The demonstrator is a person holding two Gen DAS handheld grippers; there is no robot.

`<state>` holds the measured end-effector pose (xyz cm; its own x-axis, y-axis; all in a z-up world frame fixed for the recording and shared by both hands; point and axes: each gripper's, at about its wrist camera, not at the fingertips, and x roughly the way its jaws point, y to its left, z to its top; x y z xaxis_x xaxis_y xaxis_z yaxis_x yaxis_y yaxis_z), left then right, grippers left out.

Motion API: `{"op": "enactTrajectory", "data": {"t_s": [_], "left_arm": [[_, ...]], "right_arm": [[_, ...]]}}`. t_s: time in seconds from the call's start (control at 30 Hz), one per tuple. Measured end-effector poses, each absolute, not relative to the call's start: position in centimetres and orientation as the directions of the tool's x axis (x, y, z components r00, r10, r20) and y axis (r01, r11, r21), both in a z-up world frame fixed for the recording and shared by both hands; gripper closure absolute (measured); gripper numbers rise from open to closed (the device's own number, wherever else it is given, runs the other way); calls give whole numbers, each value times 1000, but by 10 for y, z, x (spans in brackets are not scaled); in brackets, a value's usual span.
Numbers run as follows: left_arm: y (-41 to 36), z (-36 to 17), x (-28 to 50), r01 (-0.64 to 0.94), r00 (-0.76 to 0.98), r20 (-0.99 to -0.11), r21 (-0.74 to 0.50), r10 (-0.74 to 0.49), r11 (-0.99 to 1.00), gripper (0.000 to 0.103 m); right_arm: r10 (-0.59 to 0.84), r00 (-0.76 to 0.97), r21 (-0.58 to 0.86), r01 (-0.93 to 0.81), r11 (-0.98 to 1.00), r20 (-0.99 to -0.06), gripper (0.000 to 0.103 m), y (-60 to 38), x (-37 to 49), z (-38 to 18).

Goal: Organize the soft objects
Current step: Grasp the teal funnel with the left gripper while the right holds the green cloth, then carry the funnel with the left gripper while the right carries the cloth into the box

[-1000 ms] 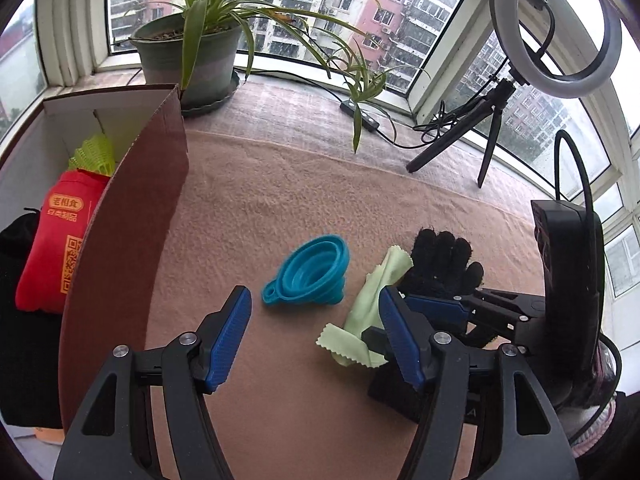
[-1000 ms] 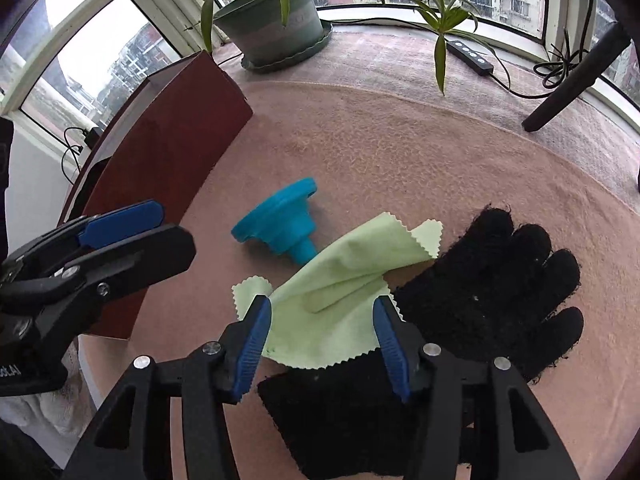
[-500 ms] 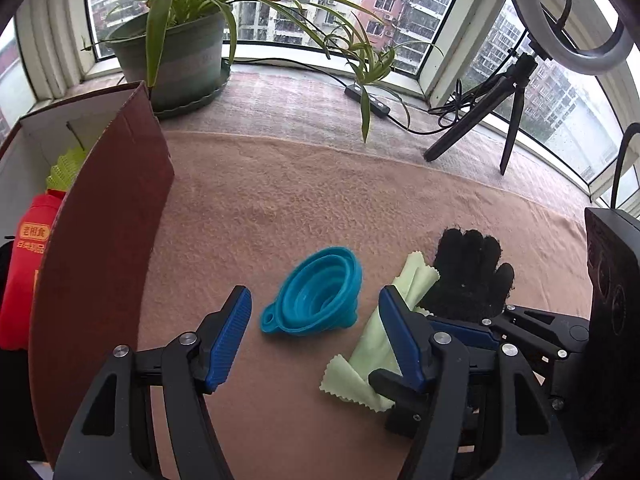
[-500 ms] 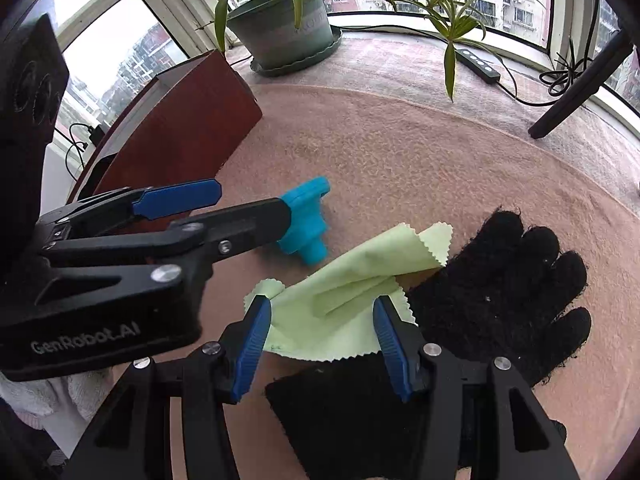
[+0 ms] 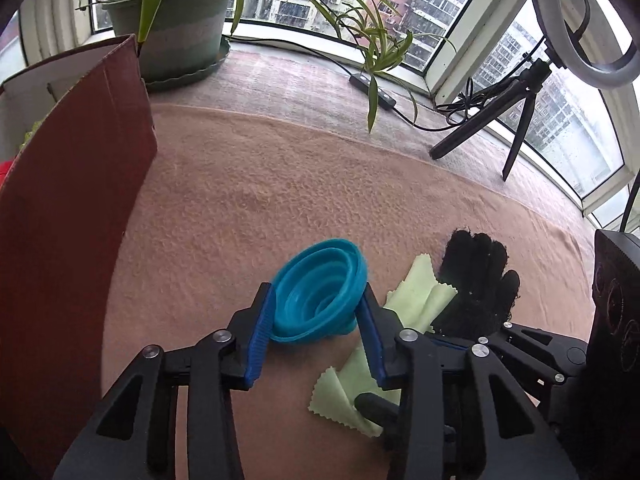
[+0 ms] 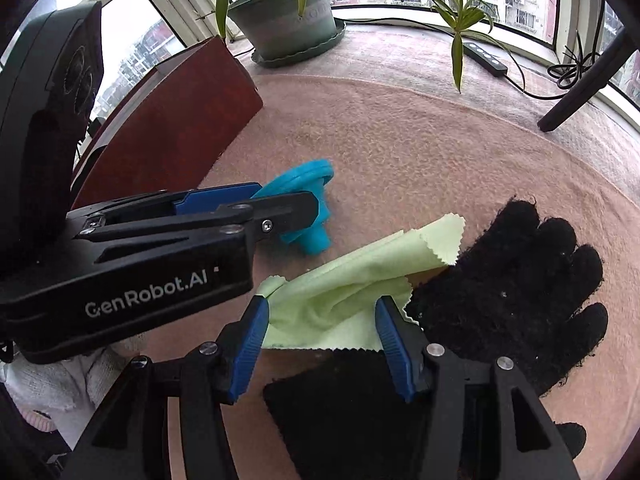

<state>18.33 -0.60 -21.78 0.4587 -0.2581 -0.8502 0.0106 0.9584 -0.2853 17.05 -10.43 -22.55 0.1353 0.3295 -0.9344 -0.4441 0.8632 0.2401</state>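
A blue collapsible funnel [image 5: 316, 280] lies on its side on the pinkish mat [image 5: 240, 200]. My left gripper [image 5: 316, 290] straddles it, its jaws closing, and both blue pads touch the funnel's rim. In the right wrist view the left gripper [image 6: 288, 200] reaches in from the left over the funnel [image 6: 310, 240]. A crumpled light-green cloth [image 6: 360, 272] lies partly on a black knitted glove [image 6: 512, 280]. My right gripper [image 6: 321, 304] hovers open above the cloth's near edge, the pads not pressing it. The left wrist view shows the cloth [image 5: 420, 292] and glove [image 5: 476, 280] right of the funnel.
A tall reddish-brown cardboard box [image 5: 68, 220] stands at the mat's left edge. A potted spider plant [image 5: 176, 32], a cable with a remote [image 5: 372, 88] and a ring-light tripod [image 5: 520, 112] line the window sill behind. A white knitted sleeve [image 6: 52, 392] shows lower left.
My left gripper came forward and down over the blue funnel, and its jaws narrowed until the pads met the rim. The right gripper stayed over the green cloth.
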Motion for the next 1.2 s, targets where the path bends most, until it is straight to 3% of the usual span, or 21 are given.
{"op": "enactTrajectory", "data": {"t_s": [0.1,0.37,0.53,0.6,0.73,1.2], "left_arm": [[-7,-213,185,12,478,-840,-284,-255,959,81],[4,-214,186,-10,505,-819,-320,-272,947,87],[8,-215,184,-16,514,-811,-337,-281,941,88],[8,-214,183,-13,515,-813,-326,-273,945,89],[9,-212,179,-11,525,-811,-311,-259,950,94],[17,-183,146,12,569,-754,-390,-327,921,94]], "right_arm": [[308,141,211,-470,857,-941,51,-96,171,-228],[243,199,112,-507,855,-949,54,-84,171,-236],[208,227,75,-484,872,-951,92,-87,182,-237],[237,208,119,-459,880,-949,98,-93,188,-237],[261,227,144,-430,891,-938,99,-105,186,-229],[318,352,158,-415,896,-880,99,-129,183,-168]]}}
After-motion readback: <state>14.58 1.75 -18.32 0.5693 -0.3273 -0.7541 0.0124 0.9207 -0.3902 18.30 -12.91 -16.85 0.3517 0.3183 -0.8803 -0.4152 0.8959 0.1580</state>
